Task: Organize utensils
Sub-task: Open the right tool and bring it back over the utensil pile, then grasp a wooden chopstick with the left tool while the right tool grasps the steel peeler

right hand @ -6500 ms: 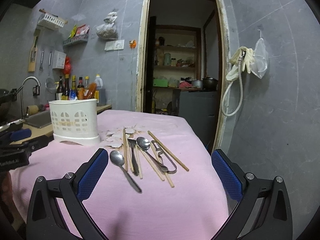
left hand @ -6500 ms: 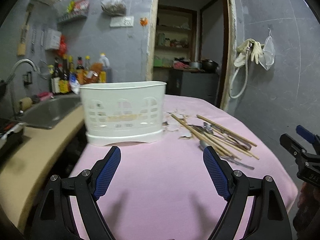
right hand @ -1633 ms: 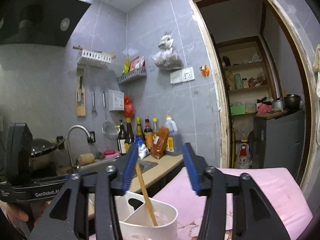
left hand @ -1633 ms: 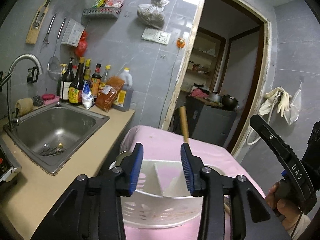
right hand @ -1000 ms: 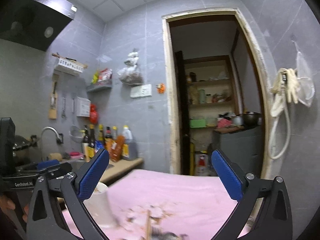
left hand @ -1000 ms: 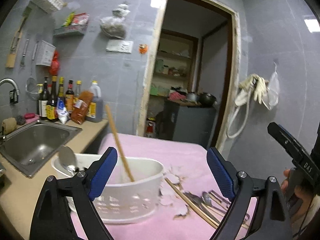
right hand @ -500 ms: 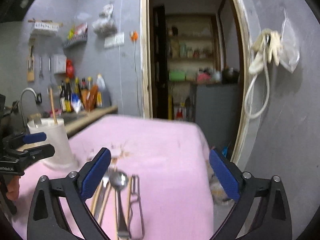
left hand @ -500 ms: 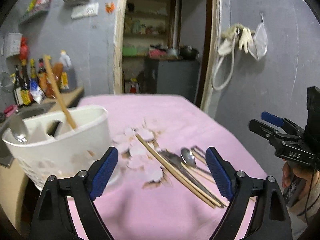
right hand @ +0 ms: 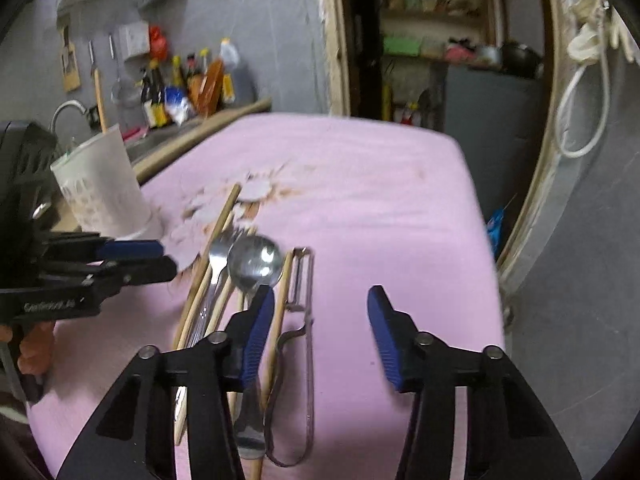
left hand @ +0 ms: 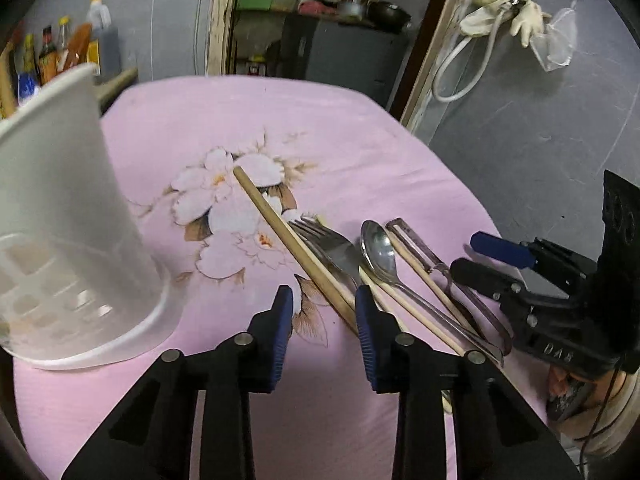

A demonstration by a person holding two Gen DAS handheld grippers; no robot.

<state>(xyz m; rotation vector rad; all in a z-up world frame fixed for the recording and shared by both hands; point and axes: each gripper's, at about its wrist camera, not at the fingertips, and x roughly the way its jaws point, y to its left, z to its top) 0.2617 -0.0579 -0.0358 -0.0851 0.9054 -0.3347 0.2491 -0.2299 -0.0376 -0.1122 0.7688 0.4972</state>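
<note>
Pink-clothed counter [left hand: 248, 120] carries chopsticks [left hand: 296, 244], fork [left hand: 332, 248], spoon [left hand: 380, 252] and peeler [right hand: 302, 280] beside the white caddy [left hand: 60, 216], both tongs, left [left hand: 320, 300] and right [right hand: 320, 300], closing on nothing above them

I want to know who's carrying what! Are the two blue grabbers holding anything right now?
Nothing is held. The left gripper is closing over the pink cloth beside a wooden chopstick; the right gripper is closing around the metal peeler.
</note>
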